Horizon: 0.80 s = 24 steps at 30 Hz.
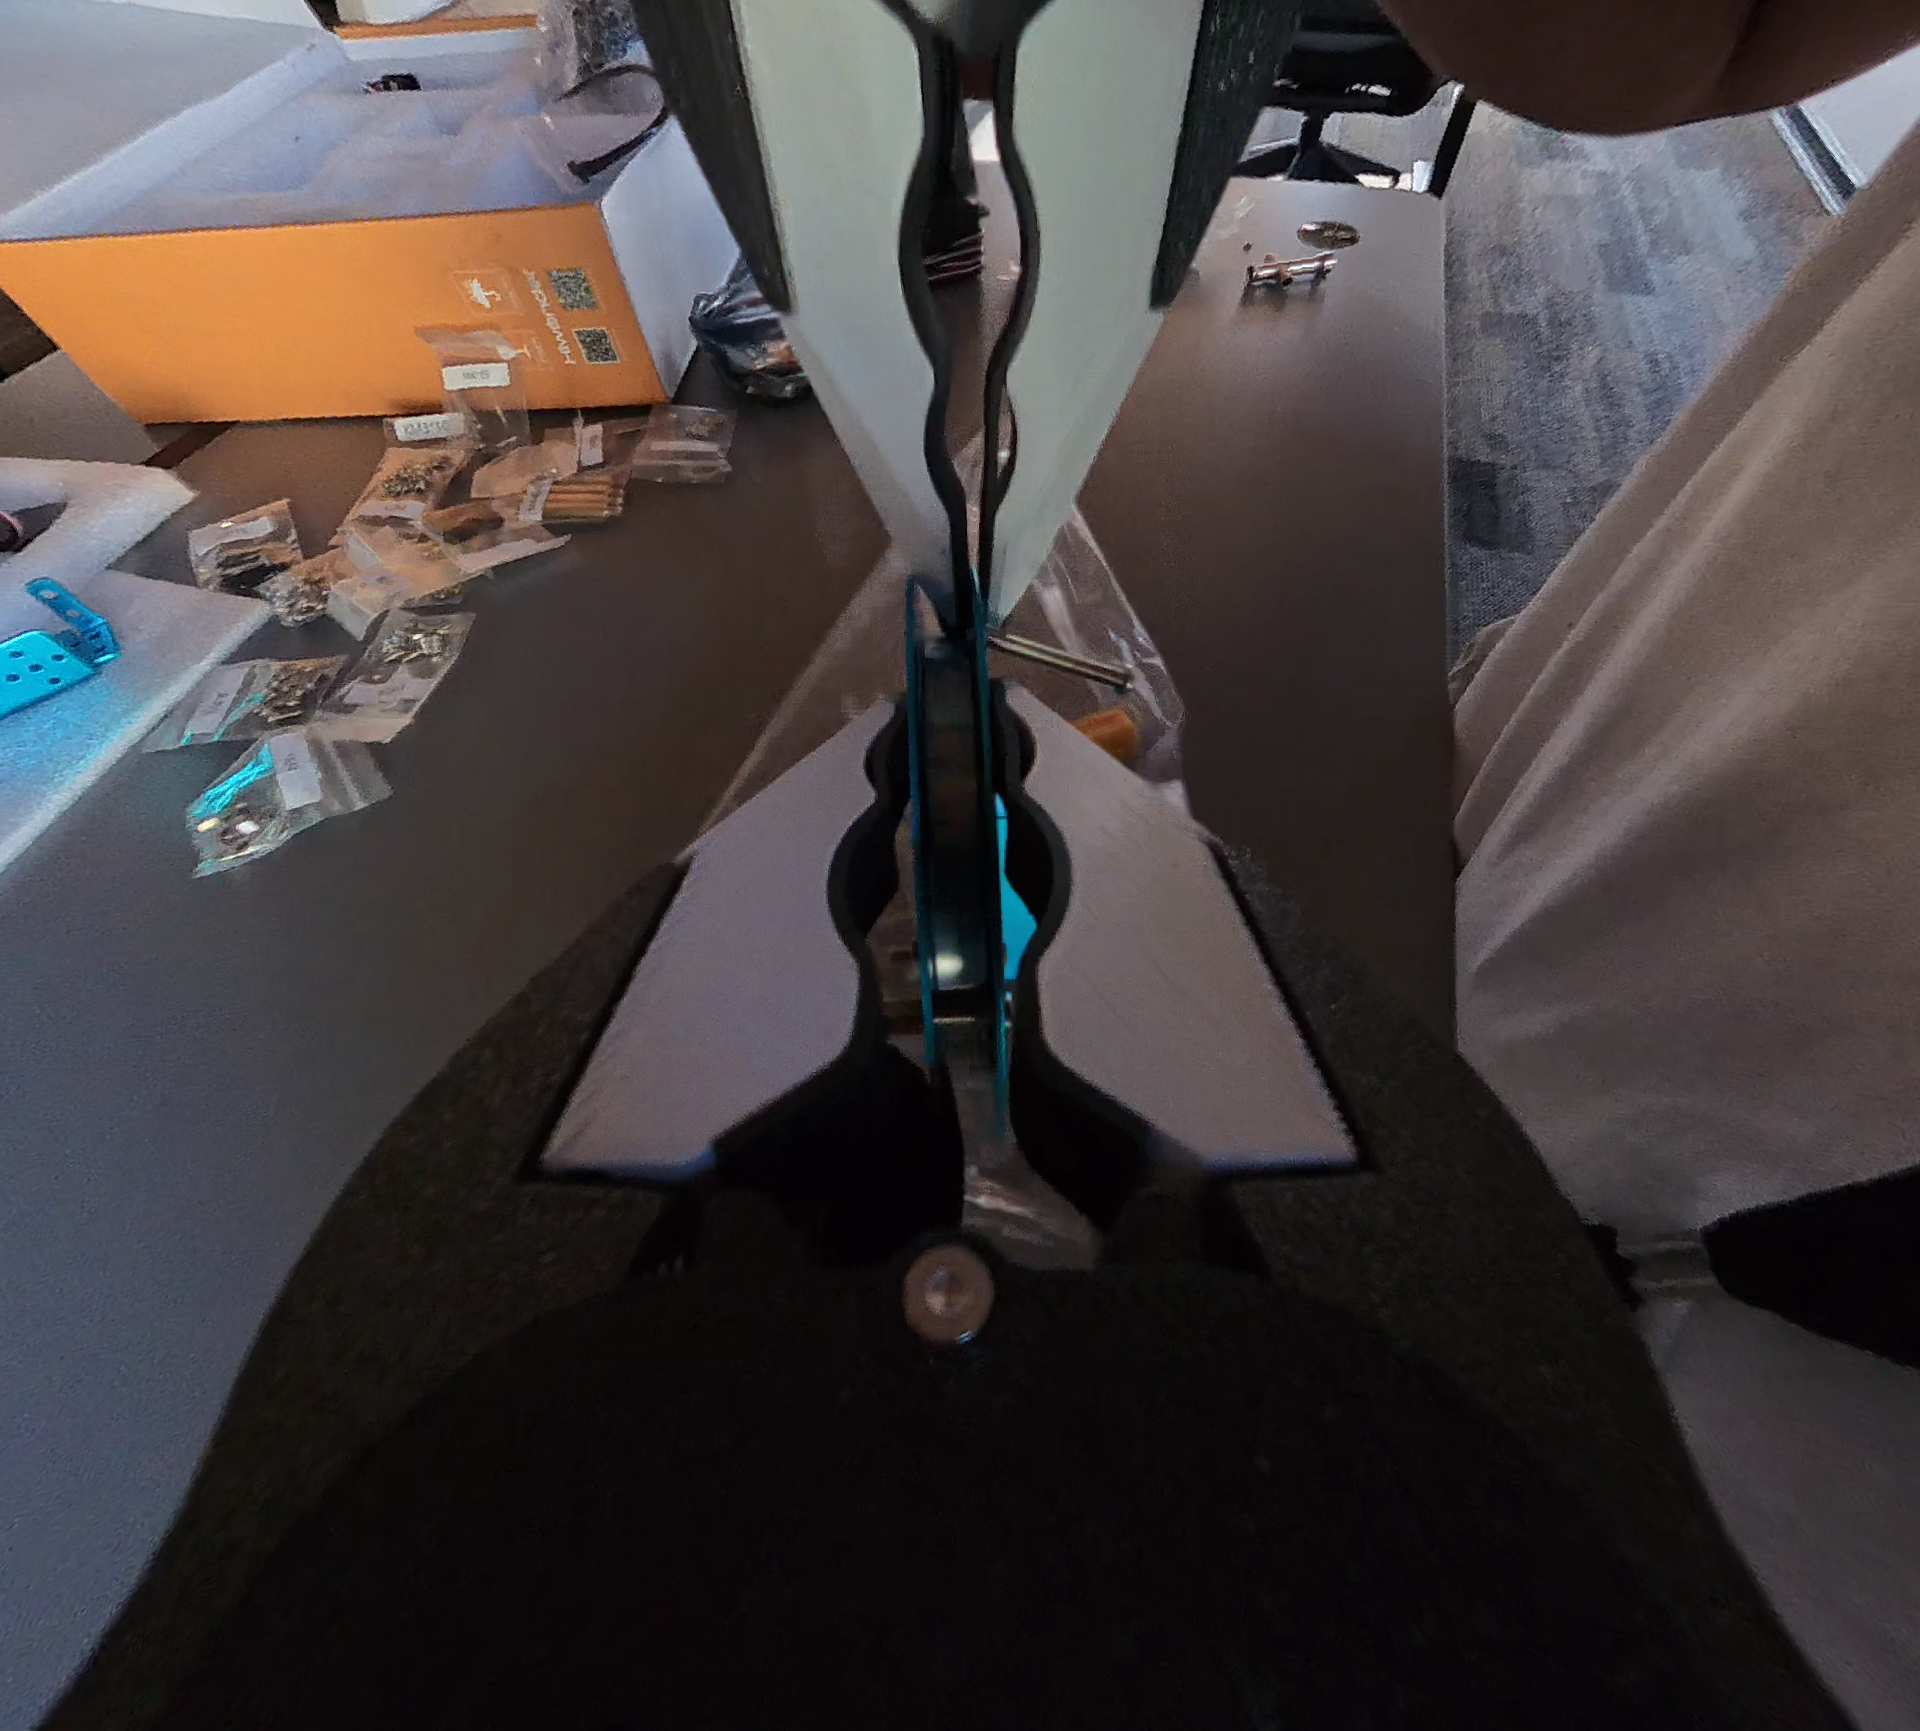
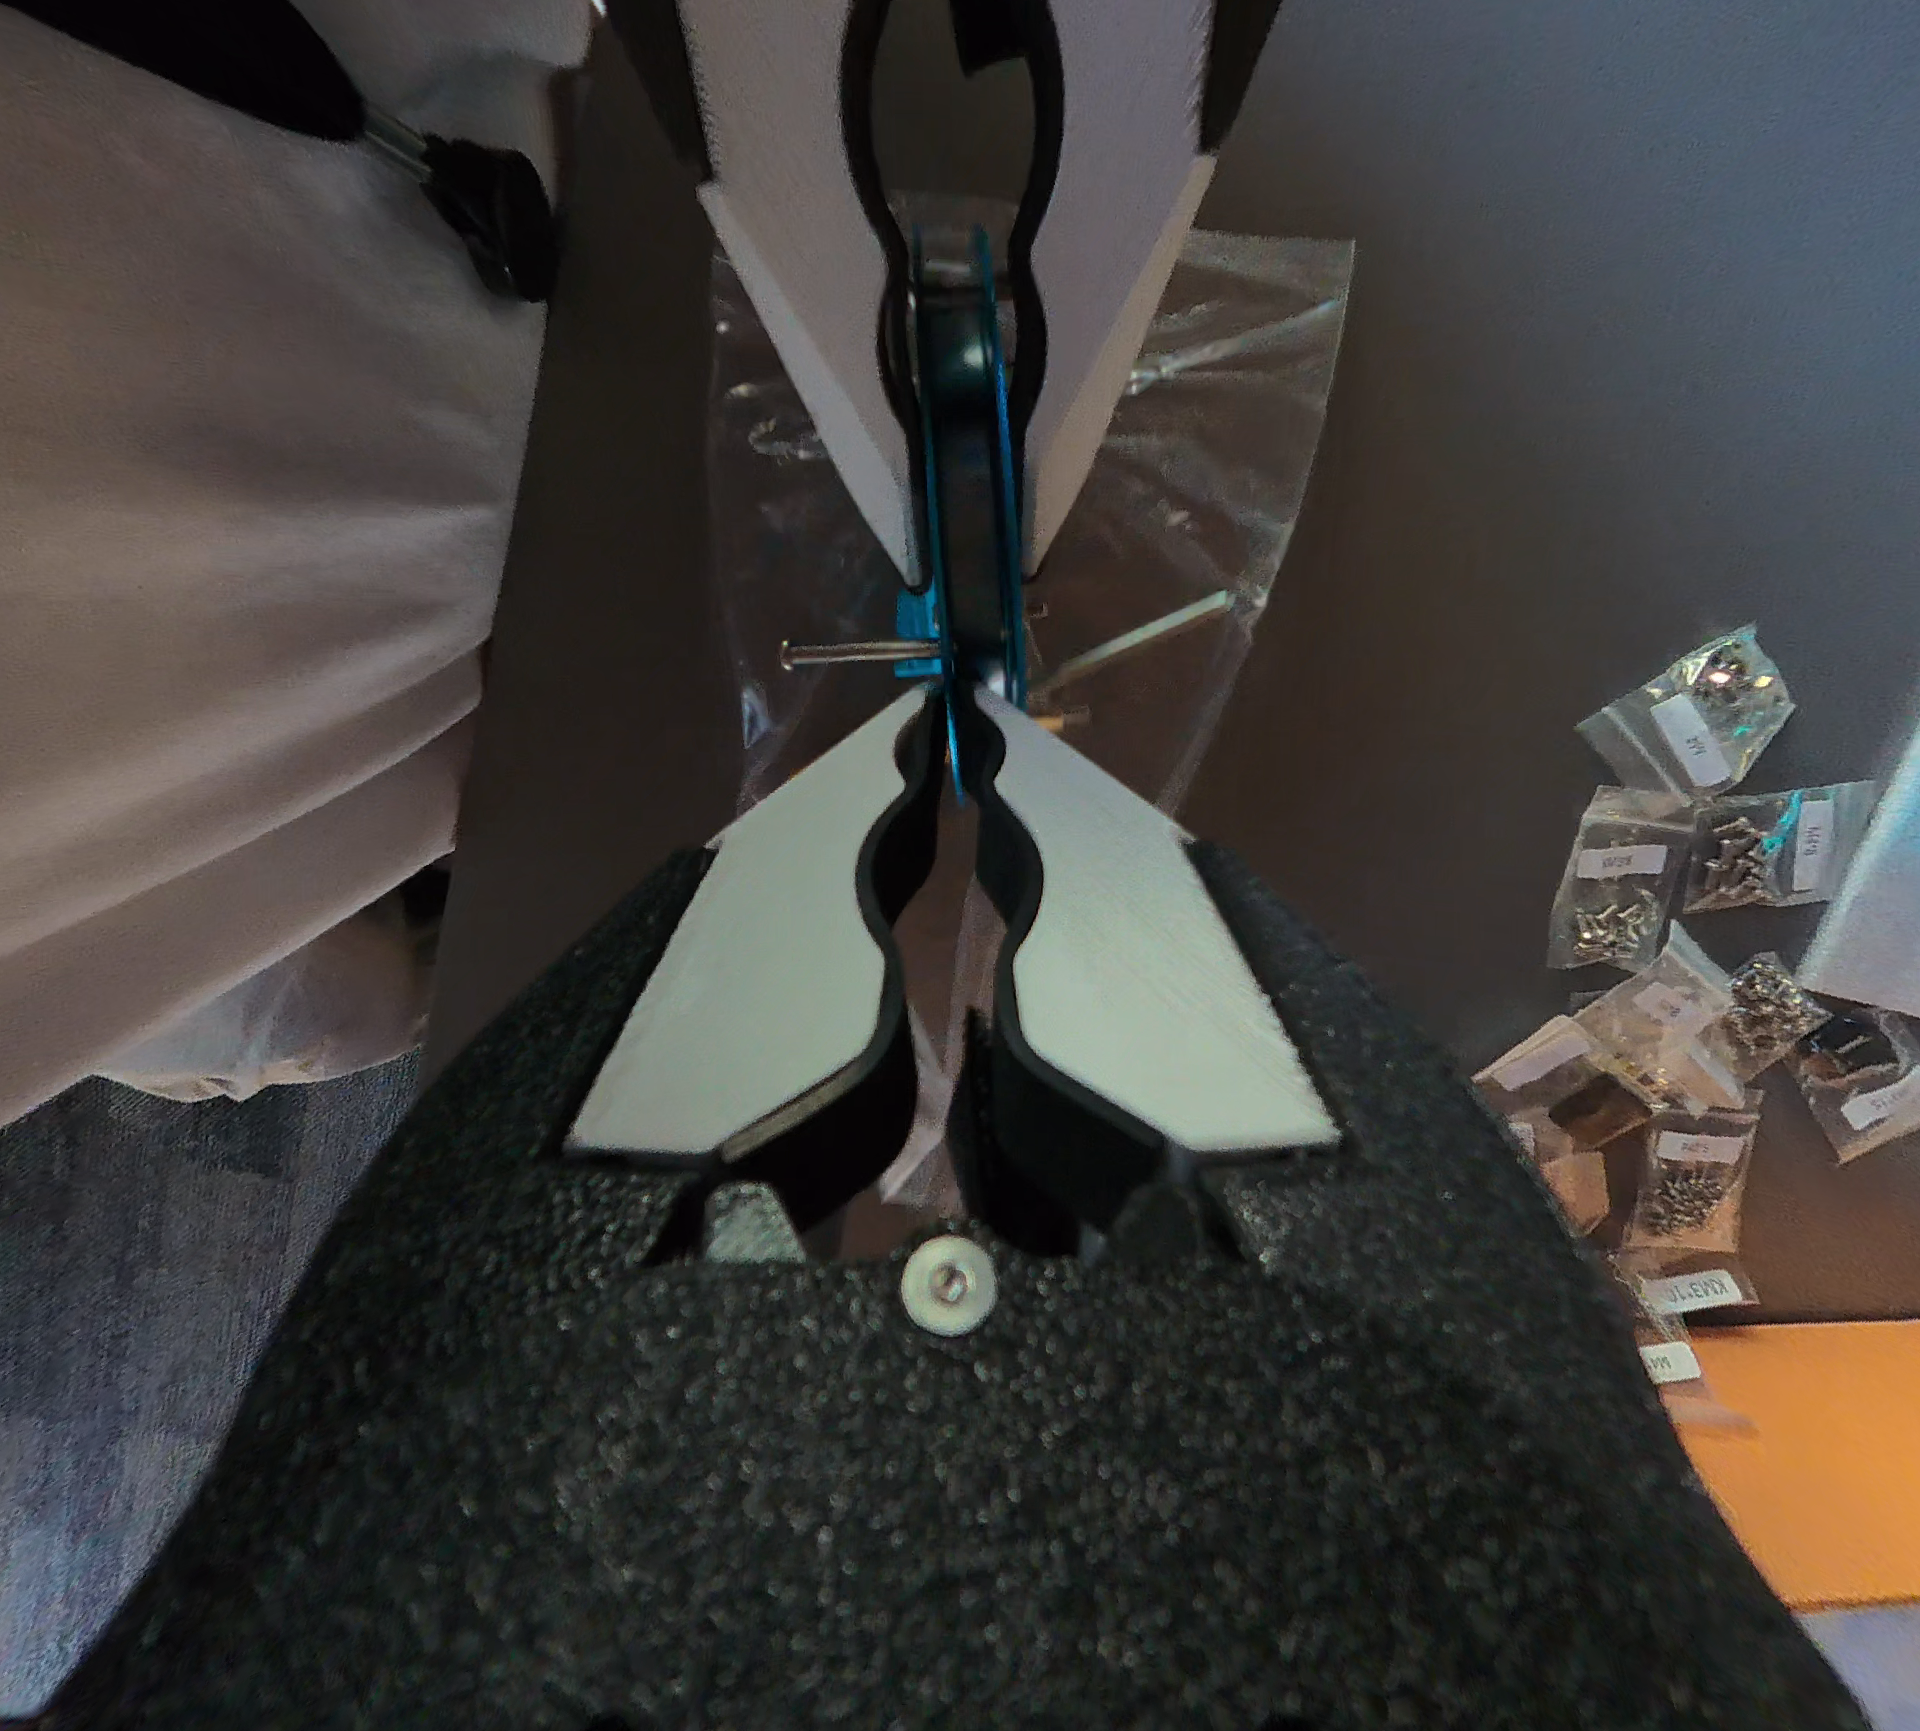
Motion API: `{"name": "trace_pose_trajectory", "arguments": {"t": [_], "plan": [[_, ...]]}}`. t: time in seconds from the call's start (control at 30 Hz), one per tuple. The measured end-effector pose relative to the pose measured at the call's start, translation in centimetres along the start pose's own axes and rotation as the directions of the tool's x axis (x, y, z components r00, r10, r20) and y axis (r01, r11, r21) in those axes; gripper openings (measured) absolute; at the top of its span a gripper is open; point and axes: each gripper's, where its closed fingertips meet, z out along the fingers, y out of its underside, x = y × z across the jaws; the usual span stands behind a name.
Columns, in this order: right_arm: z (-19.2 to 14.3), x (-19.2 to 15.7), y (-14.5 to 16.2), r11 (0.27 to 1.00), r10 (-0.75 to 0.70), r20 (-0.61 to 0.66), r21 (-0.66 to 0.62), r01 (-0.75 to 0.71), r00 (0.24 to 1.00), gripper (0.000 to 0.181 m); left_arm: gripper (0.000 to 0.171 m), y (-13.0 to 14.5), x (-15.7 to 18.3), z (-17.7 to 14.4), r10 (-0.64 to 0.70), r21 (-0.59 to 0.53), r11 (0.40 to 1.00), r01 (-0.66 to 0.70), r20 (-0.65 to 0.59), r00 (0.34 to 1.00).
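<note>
We see both grippers meeting tip to tip over a dark table, each clenched on the same blue part. The part is a thin, edge-on assembly of blue metal plates with a dark piece sandwiched between them.

In the left wrist view, the left gripper grasps the part along its length, the plates running back between its wavy black pads toward a silver strip near the gripper's base. The right gripper comes in from above the part, its jaws closed down to a narrow slit and its tips pinching the part's far end.

In the right wrist view, the right gripper nips the near edge of the part, while the left gripper holds it from the far side, with the part deep between its fingers. A thin silver screw sticks out sideways from the part, to its left, just beyond the right gripper's tips.

Directly under the part a clear plastic bag lies flat on the table. Well to the left of the part in the left wrist view sit a scatter of small hardware bags and, beyond them, an orange box. A person's light-coloured clothing fills the side to the right of the part.
</note>
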Motion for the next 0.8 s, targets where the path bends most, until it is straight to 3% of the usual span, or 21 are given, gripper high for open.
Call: {"name": "trace_pose_trajectory", "arguments": {"t": [0.17,0.3,0.43,0.57,0.7,0.8], "plan": [[0.0,0.3,-0.1,0.995,-0.093,-0.046,-0.052,0.09,0.995,0.001,0.013,0.0,-0.4,-0.1,-0.009,0.011,1.0,0.009,-0.001,1.0],[-0.7,0.1,-1.3,0.996,-0.029,0.032,0.091,0.026,0.999,0.001,0.012,0.9,-0.2,-0.7,-0.019,-0.008,1.0,0.019,-0.006,1.0],[-1.1,0.8,-2.3,0.976,0.086,0.0,0.203,-0.084,0.996,0.004,0.012,1.7,-0.5,-1.5,-0.055,-0.018,0.998,0.055,-0.002,0.998],[-2.6,0.7,-2.6,0.887,0.276,-0.144,0.418,-0.195,0.95,0.033,0.013,1.9,-1.0,-1.8,-0.104,-0.006,0.995,0.104,-0.009,0.994],[-1.1,-1.4,-2.1,0.77,0.456,-0.26,0.595,-0.23,0.851,0.046,0.012,2.1,-1.5,-2.0,-0.147,0.006,0.989,0.148,-0.041,0.988],[-0.6,-2.1,-2.2,0.71,0.551,-0.346,0.673,-0.208,0.76,0.043,0.012,2.1,-1.5,-2.0,-0.138,0.001,0.99,0.139,-0.068,0.988]]}}
